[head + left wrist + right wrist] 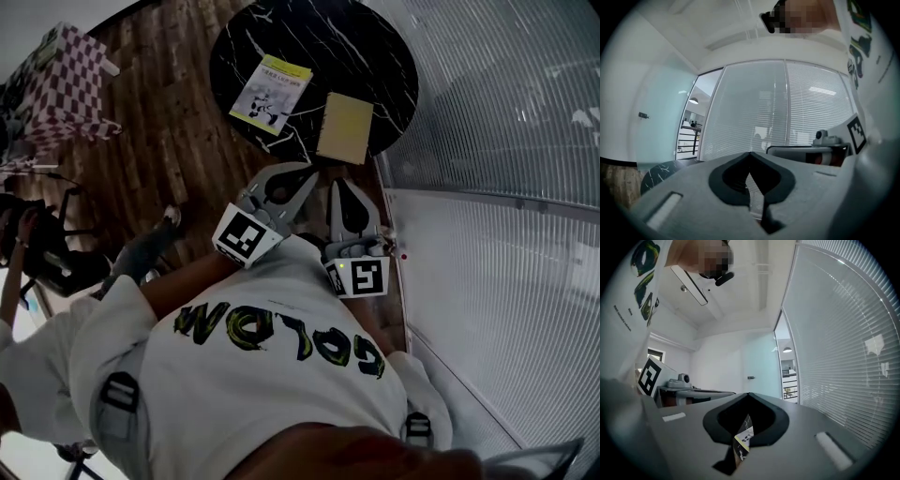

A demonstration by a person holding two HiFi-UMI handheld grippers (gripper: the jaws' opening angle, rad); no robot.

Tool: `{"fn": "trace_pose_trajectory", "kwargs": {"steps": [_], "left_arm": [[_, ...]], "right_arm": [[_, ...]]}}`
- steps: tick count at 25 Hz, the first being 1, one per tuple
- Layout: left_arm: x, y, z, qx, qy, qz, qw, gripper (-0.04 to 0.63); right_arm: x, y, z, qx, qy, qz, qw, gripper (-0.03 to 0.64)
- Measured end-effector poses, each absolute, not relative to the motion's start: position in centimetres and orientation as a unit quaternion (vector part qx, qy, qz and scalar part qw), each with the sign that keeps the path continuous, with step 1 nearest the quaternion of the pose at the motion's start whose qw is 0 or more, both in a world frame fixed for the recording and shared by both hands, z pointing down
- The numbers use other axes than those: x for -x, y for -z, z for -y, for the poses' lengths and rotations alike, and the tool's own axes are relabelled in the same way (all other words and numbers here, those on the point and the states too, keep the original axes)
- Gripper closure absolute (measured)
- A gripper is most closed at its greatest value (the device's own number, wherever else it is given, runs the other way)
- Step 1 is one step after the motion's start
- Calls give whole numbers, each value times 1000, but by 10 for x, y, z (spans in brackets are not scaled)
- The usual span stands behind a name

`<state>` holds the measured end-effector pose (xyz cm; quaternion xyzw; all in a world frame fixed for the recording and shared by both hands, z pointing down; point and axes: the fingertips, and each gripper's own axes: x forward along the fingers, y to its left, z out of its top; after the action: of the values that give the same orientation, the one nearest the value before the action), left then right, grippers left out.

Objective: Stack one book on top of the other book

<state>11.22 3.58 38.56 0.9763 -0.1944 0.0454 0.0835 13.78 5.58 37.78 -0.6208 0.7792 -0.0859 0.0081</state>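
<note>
In the head view two books lie side by side on a round black marble table (375, 56). One is a white and yellow illustrated book (270, 92) on the left, the other a plain yellow book (345, 127) on the right. Both grippers are held close to my body, short of the table's near edge. My left gripper (302, 173) is shut and holds nothing, and so is my right gripper (344, 185). The left gripper view shows the left gripper (750, 155) with jaws together, aimed at the blinds. The right gripper view shows the right gripper (749, 396) shut too.
A wall of white blinds (506, 141) runs along the right, close to the table. A pink and white checkered seat (56, 84) stands at the far left on the wooden floor (169, 141). Black equipment (47, 244) sits at the left edge.
</note>
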Motion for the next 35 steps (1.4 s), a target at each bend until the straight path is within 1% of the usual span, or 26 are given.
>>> {"fn": "trace_pose_trajectory", "kwargs": {"steps": [6,11,21,30,35], "left_arm": [[-117,-391,-19,-973,-50,206,93,595],[-128,-390,-17,-973,-49,209,88,595],[-135,-391,-21,-968,-60,223,99,595],[-138,-428,-41,-958,-103,222,147,595],[-140,-451,-52,-954,-132,224,151,594]], "right_arm": [[-140,-378,-39,613,96,-784,19,615],[-156,-379,-36,613,88,-785,11,614],[-173,-378,-38,612,93,-785,16,614],[-185,-411,-59,619,148,-771,-6,614],[-187,-432,-72,618,174,-767,-10,614]]}}
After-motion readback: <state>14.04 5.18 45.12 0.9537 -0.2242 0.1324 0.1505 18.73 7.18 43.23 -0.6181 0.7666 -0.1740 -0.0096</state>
